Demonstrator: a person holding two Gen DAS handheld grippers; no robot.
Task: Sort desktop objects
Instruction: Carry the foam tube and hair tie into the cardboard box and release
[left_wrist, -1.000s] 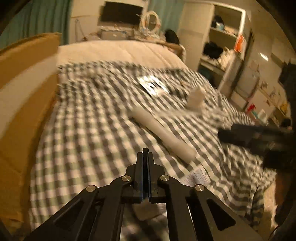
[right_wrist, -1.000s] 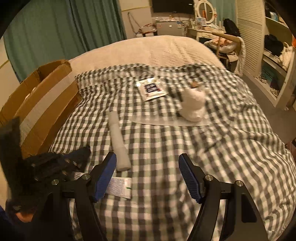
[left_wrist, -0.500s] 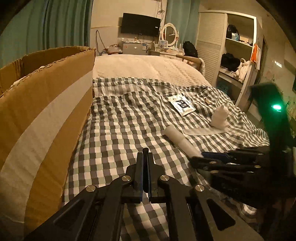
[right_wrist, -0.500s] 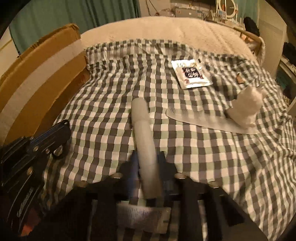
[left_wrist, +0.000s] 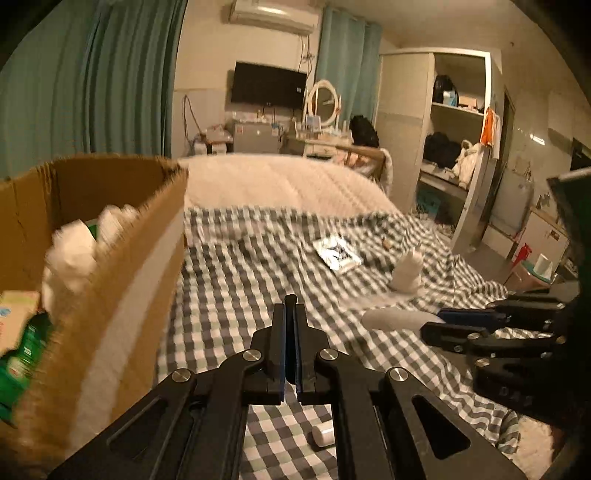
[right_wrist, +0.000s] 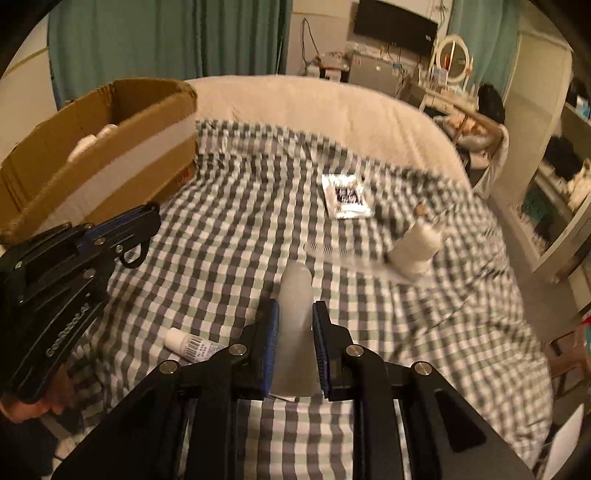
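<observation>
The right gripper (right_wrist: 294, 326) is clenched on a pale, frosted cylindrical tube (right_wrist: 294, 295), rounded at its far tip and pointing toward 12 o'clock above the checked bedspread (right_wrist: 236, 236). Its near end is hidden between the blue pads (right_wrist: 271, 343). The left gripper (left_wrist: 290, 334) is pressed closed with nothing between its fingers. At 10 o'clock stands an open cardboard box (right_wrist: 110, 147) with blurred white items inside. A small white bottle (right_wrist: 192, 345) lies at 8 o'clock, partly covered. A printed packet (right_wrist: 345, 195) and a white lump (right_wrist: 415, 251) at 1 o'clock are smeared by blur.
</observation>
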